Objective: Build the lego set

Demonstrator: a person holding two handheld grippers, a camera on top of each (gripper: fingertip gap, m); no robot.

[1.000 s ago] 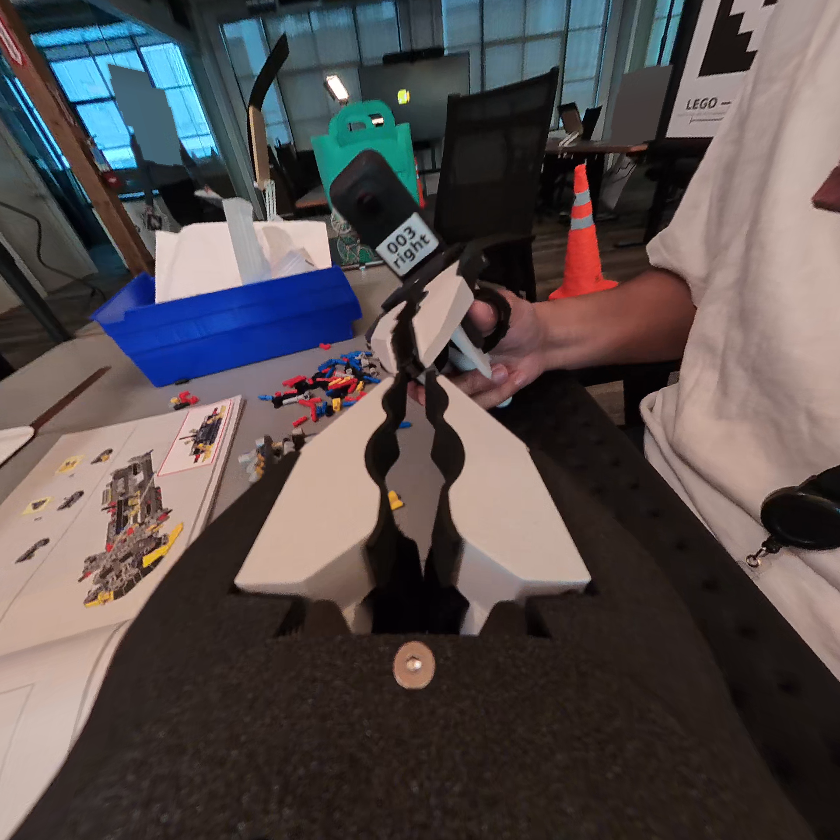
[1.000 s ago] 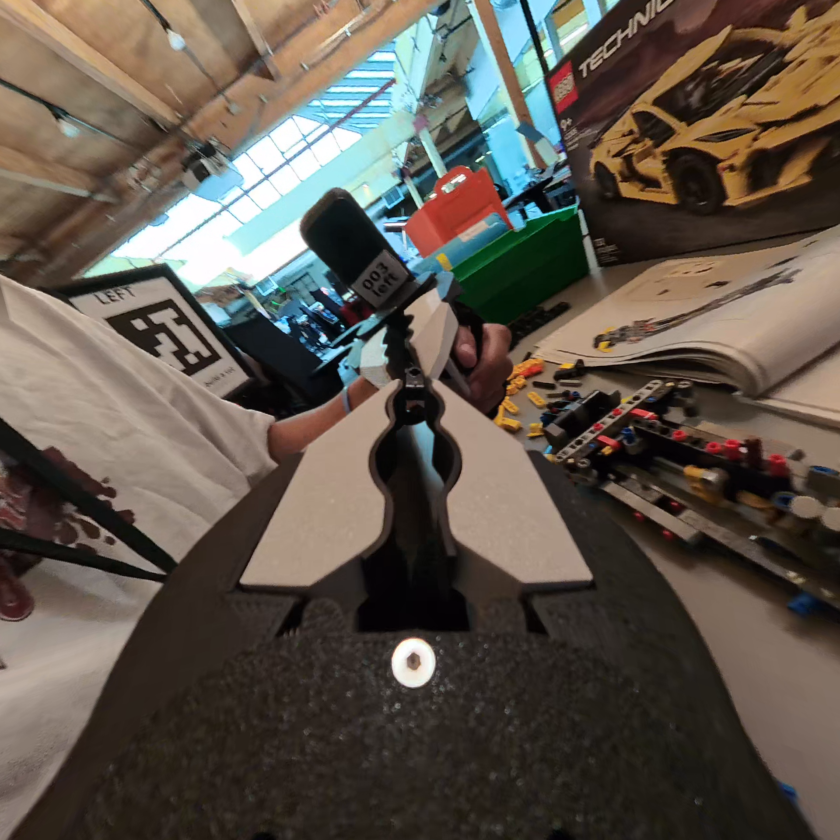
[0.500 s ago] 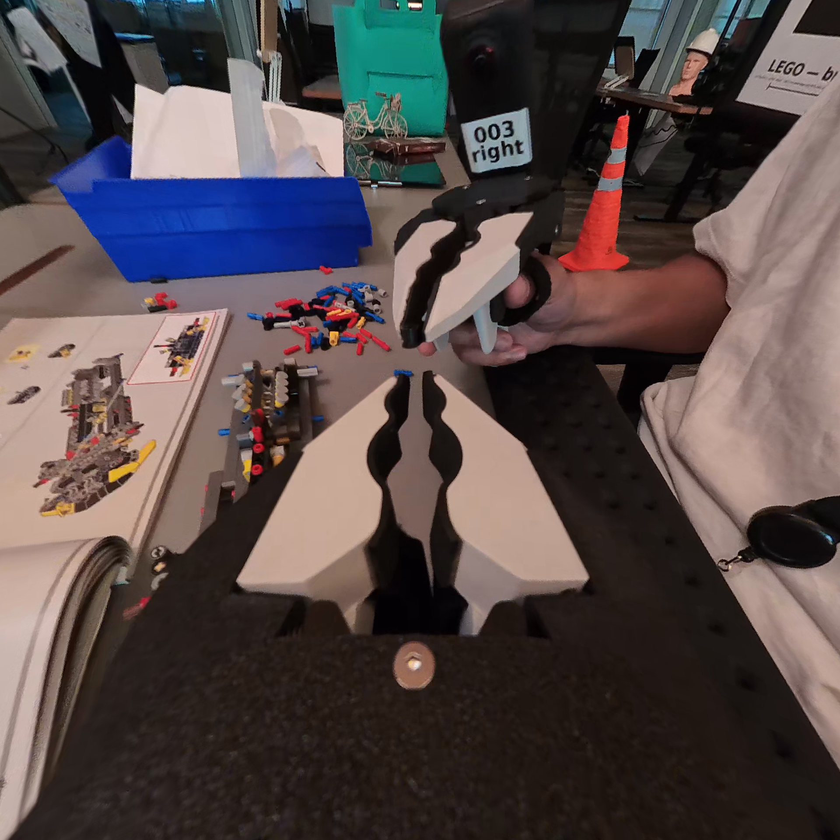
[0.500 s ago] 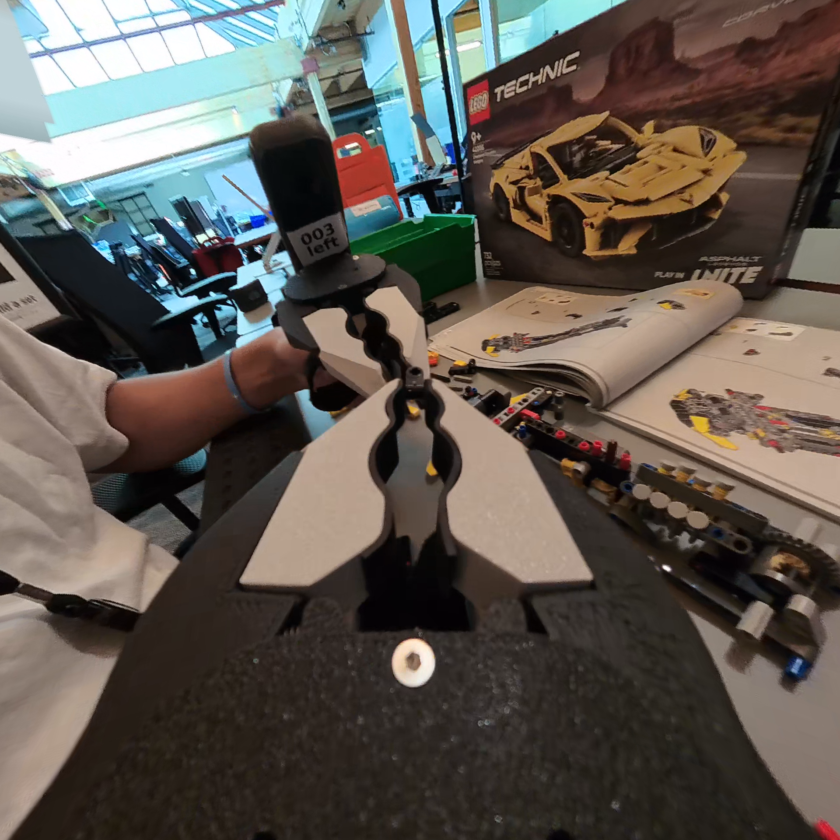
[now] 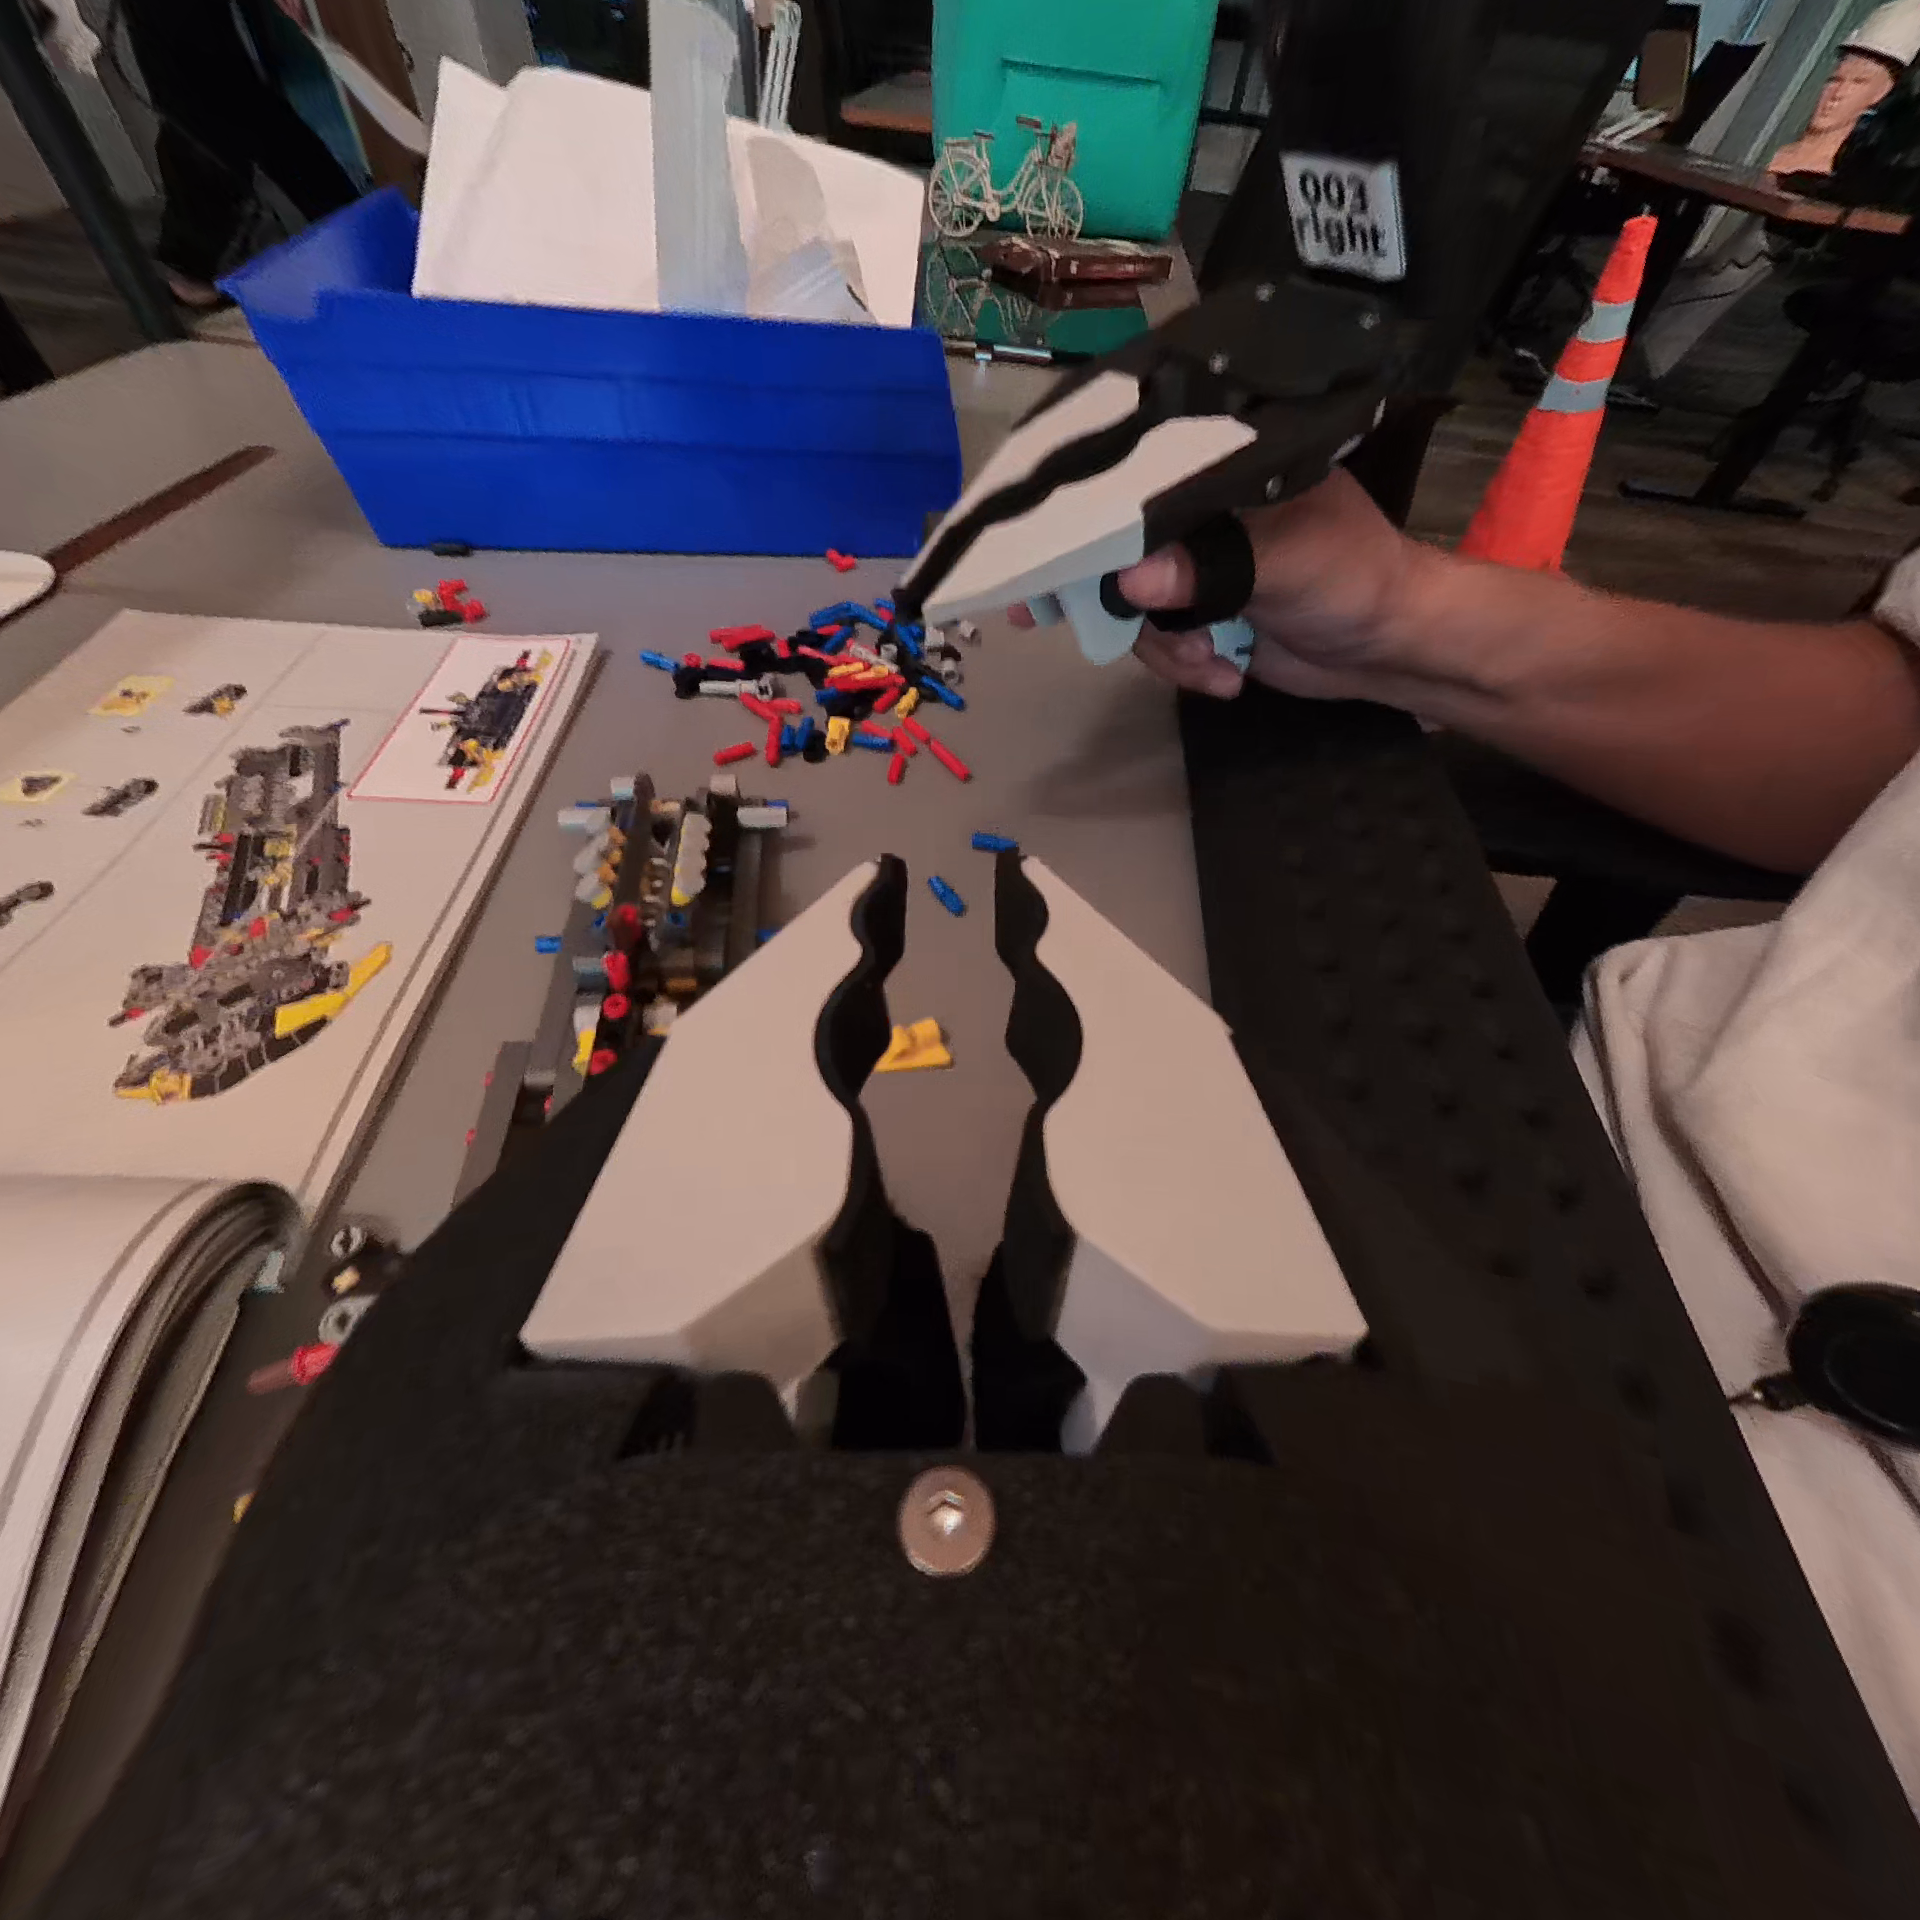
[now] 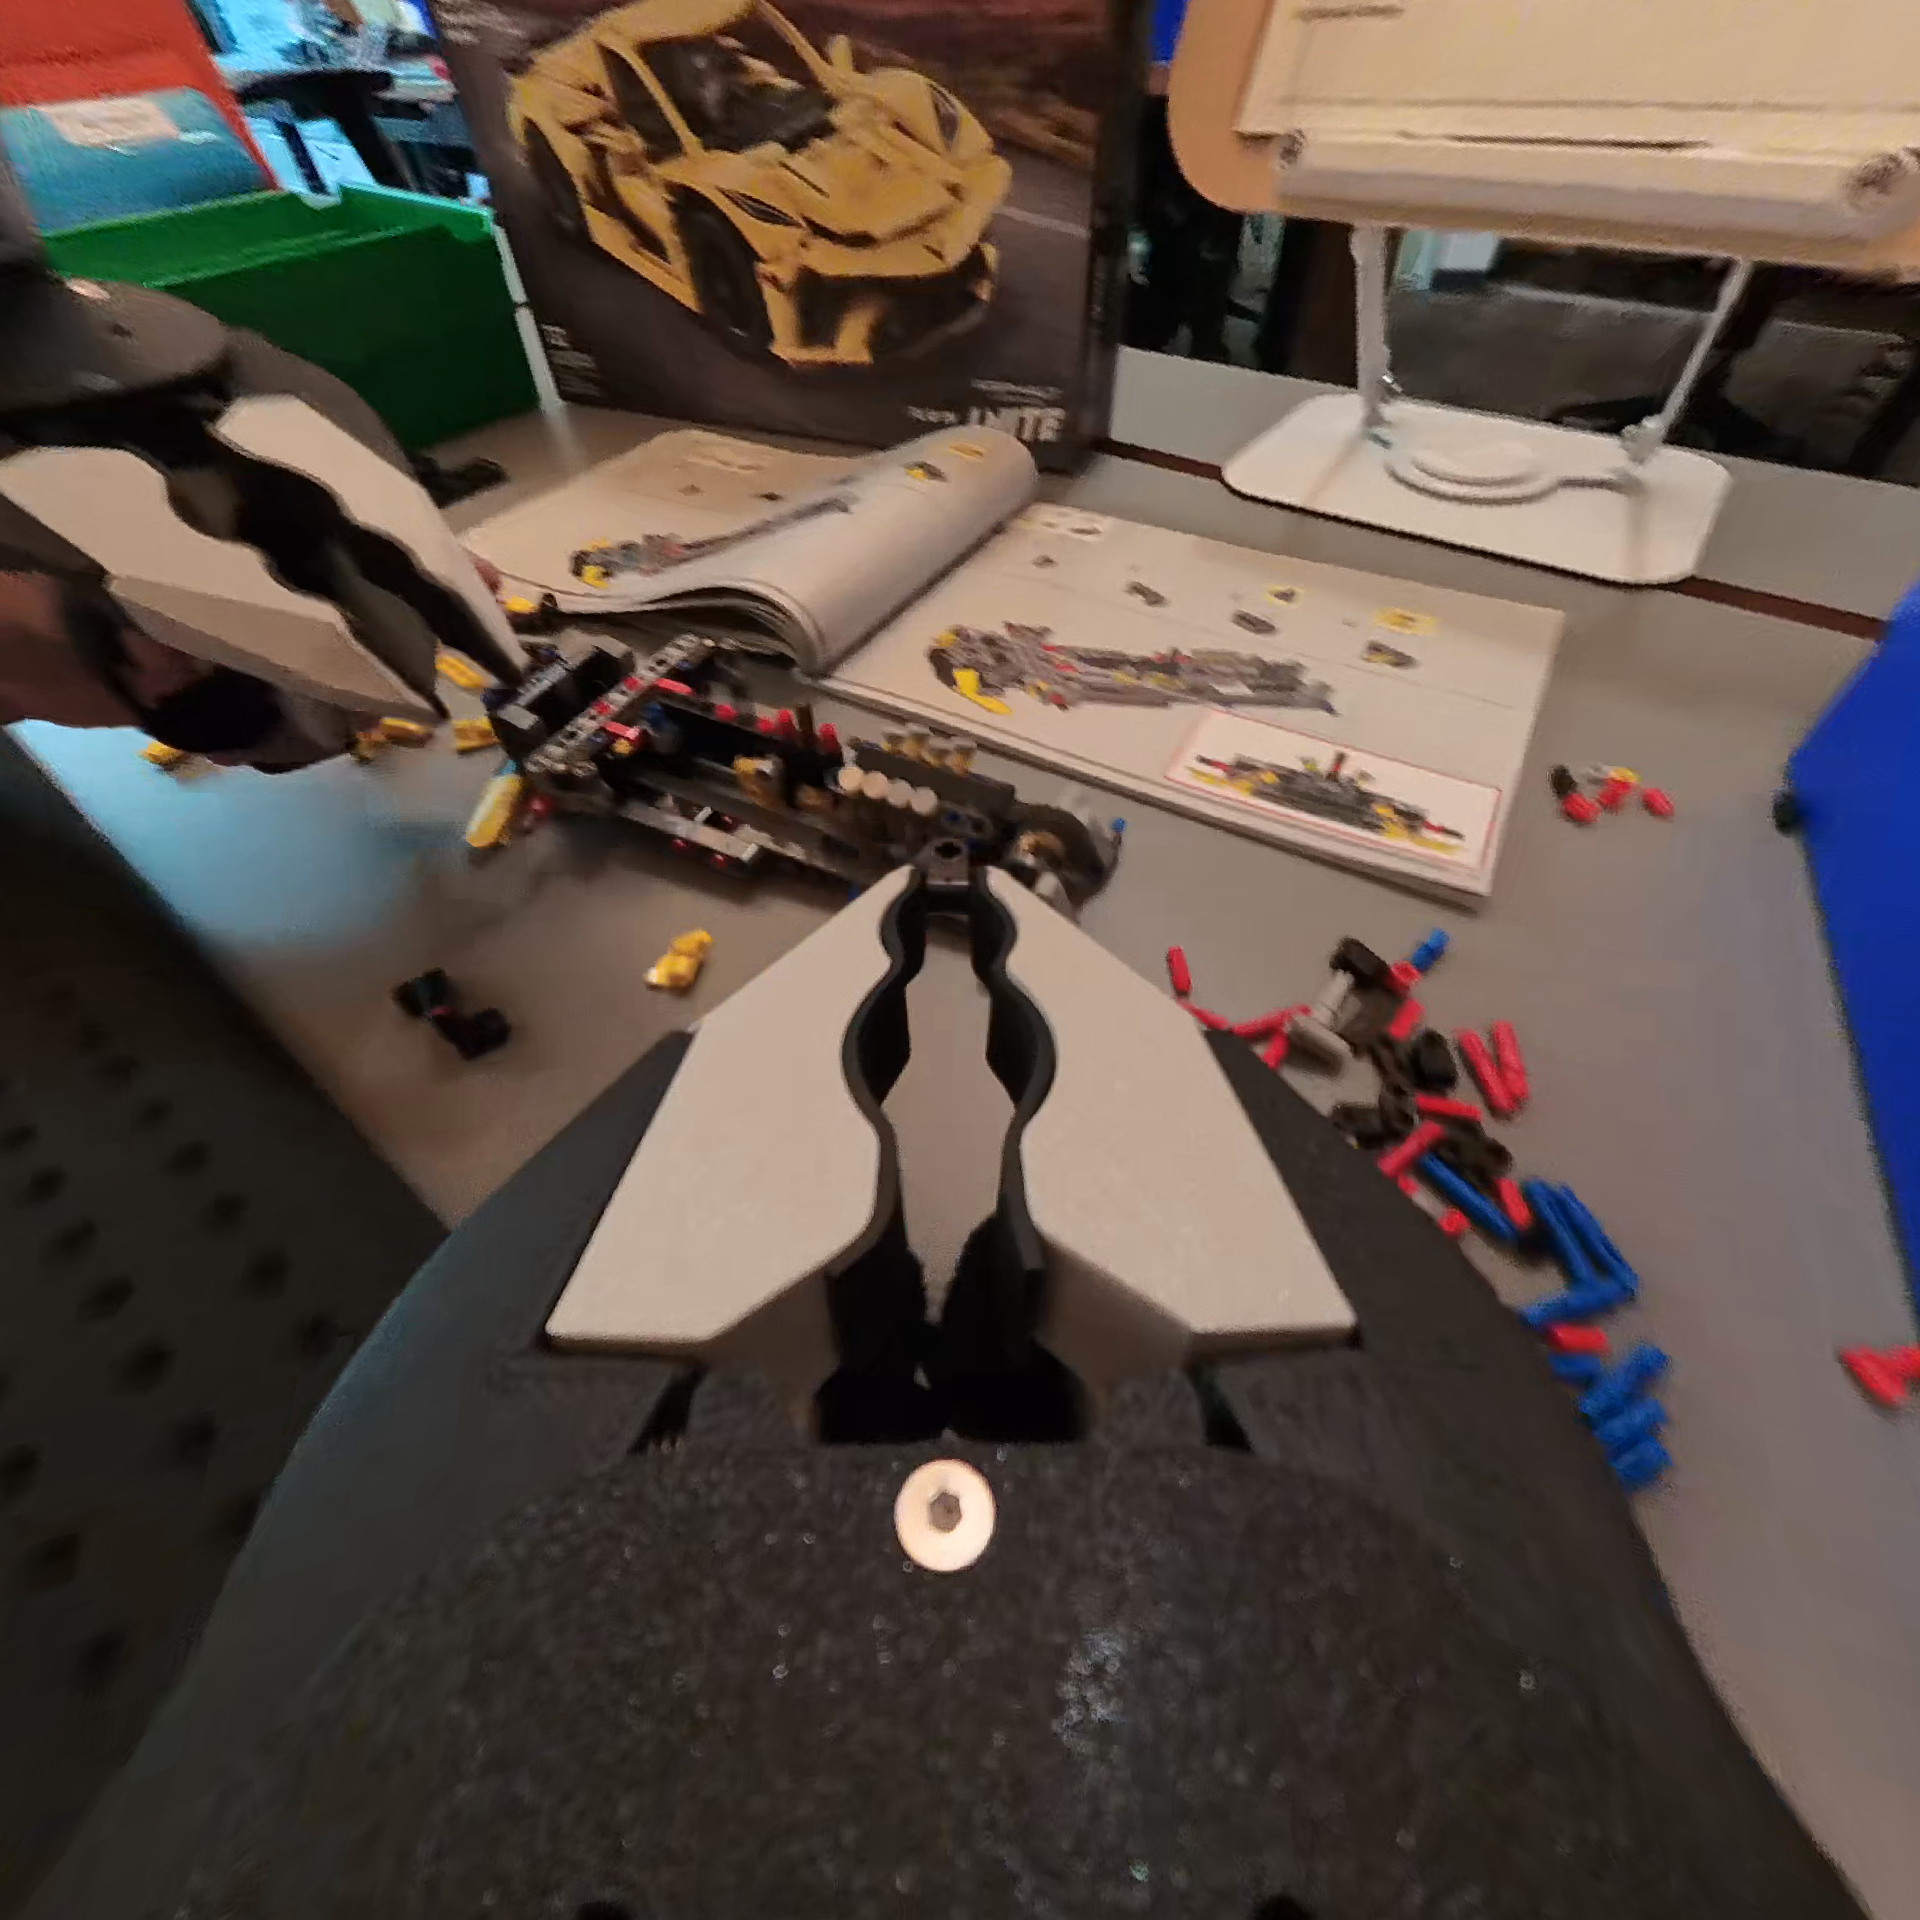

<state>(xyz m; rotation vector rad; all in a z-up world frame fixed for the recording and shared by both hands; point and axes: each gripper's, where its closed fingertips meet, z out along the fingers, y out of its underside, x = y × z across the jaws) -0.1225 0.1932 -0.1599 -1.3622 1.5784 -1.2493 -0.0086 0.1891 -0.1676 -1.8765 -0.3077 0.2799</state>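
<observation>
My left gripper (image 5: 948,881) is open and empty, low over the grey table, with a loose blue pin (image 5: 945,894) and a yellow piece (image 5: 912,1044) showing between its jaws. The half-built dark lego chassis (image 5: 665,904) lies just left of it. My right gripper (image 6: 948,883) is shut on a small black connector (image 6: 948,864), held in front of the chassis (image 6: 790,779). In the left wrist view the right gripper (image 5: 906,605) hangs over the pile of red, blue and black pins (image 5: 831,686). In the right wrist view the left gripper (image 6: 478,691) is near the chassis's left end.
An open instruction booklet (image 5: 208,883) (image 6: 1195,665) lies beside the chassis. A blue bin (image 5: 623,416) stands behind the pins. The lego box (image 6: 810,208), a green bin (image 6: 312,281) and a white stand (image 6: 1475,488) line the far side. A black perforated mat (image 5: 1351,935) edges the table. My hands' fingertips stand some 12 cm from each other.
The two grippers were tip to tip in the air; they have parted and tipped down to the table. The left gripper has opened wider. The right still holds the black connector.
</observation>
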